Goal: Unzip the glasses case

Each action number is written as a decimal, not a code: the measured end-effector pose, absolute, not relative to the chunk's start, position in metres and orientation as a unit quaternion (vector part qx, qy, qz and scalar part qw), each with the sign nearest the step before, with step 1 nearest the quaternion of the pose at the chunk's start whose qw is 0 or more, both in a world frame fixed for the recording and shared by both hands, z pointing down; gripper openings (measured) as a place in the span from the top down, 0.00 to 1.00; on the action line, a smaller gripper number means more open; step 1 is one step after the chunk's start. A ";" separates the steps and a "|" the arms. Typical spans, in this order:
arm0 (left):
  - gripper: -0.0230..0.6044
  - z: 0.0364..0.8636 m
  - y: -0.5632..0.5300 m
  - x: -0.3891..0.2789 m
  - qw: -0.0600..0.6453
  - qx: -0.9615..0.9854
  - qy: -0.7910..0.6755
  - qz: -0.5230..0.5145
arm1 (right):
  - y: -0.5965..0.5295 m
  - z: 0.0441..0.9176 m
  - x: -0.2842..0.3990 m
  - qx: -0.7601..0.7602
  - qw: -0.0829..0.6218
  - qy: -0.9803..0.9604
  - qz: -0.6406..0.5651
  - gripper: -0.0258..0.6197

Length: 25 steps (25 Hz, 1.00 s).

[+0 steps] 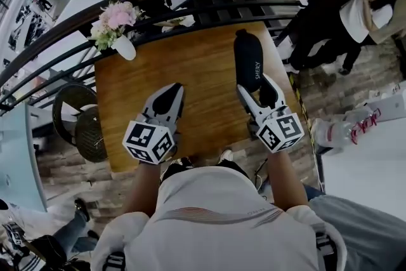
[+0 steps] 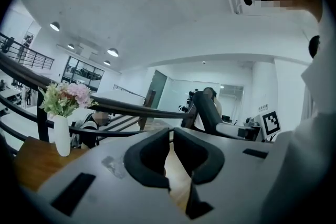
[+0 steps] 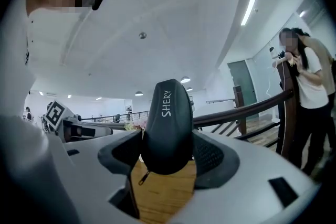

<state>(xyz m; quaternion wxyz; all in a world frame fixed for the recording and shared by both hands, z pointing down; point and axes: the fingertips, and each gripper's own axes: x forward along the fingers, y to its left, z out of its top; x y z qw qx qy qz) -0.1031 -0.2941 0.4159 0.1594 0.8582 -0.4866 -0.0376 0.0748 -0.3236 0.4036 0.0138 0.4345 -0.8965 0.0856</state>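
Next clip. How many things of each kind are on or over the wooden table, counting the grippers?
Grippers: 2, the left gripper, jaws shut and empty, and the right gripper, jaws shut on the case
Glasses case: 1
Vase of flowers: 1
Total: 4

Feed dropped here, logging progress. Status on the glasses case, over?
Left gripper shut, empty. Right gripper shut on glasses case, held above table, zip pull dangling below. Flower vase at far corner, clear of both.
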 end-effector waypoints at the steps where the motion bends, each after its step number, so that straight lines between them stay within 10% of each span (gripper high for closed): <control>1: 0.91 0.414 -0.294 -0.100 0.159 0.860 -0.483 -0.039 | -0.323 0.403 0.078 0.436 0.014 -0.896 0.085 0.43; 7: 0.88 0.393 -0.293 -0.065 0.184 0.898 -0.392 -0.079 | -0.318 0.389 0.081 0.423 0.016 -0.903 0.076 0.43; 10: 0.58 0.377 -0.290 -0.040 0.224 0.918 -0.309 -0.110 | -0.310 0.378 0.070 0.396 0.034 -0.916 0.045 0.43; 13: 0.49 0.359 -0.289 -0.023 0.257 0.922 -0.251 -0.143 | -0.299 0.373 0.054 0.361 0.066 -0.930 0.000 0.42; 25: 0.45 0.336 -0.287 0.007 0.277 0.924 -0.194 -0.179 | -0.254 0.377 0.013 0.241 0.152 -0.947 -0.144 0.42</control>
